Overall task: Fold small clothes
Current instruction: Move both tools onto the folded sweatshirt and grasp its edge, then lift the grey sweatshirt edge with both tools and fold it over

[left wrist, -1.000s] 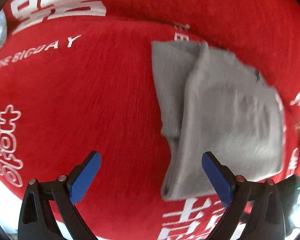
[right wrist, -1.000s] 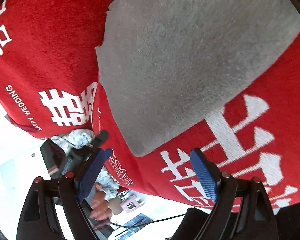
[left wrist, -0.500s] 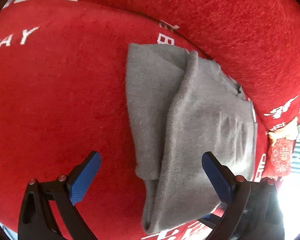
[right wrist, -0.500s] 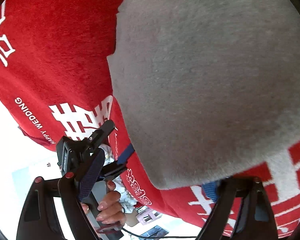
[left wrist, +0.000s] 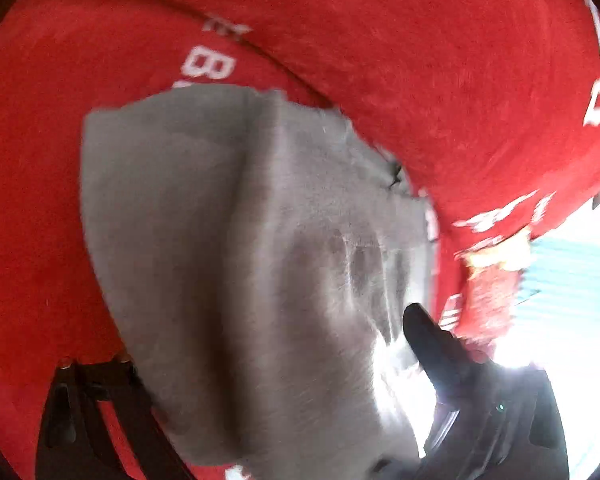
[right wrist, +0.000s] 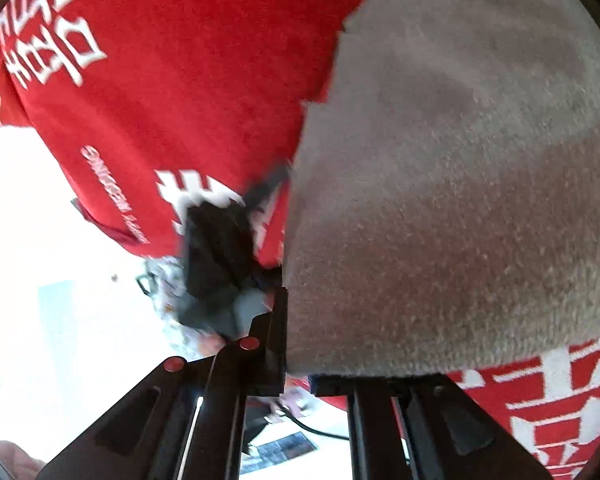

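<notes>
Garment, grey and fleecy, lies half-folded on red blanket, with near edge already lifted. Right gripper pinched shut on near hem of garment, at one corner. Left gripper closing, cloth draped between its jaws at other corner; cannot tell if pads already press, since fabric hides them. Best now to finish left pinch before any lift, to take same depth of hem as right side, then to carry both corners together and level toward far edge, so fold lands square and no crease forms. Risk, probably: uneven pull, twisted fold. Farther, blanket carries white characters and letters and rises to a ridge behind. Beyond its edge, bright room, washed out by light.
</notes>
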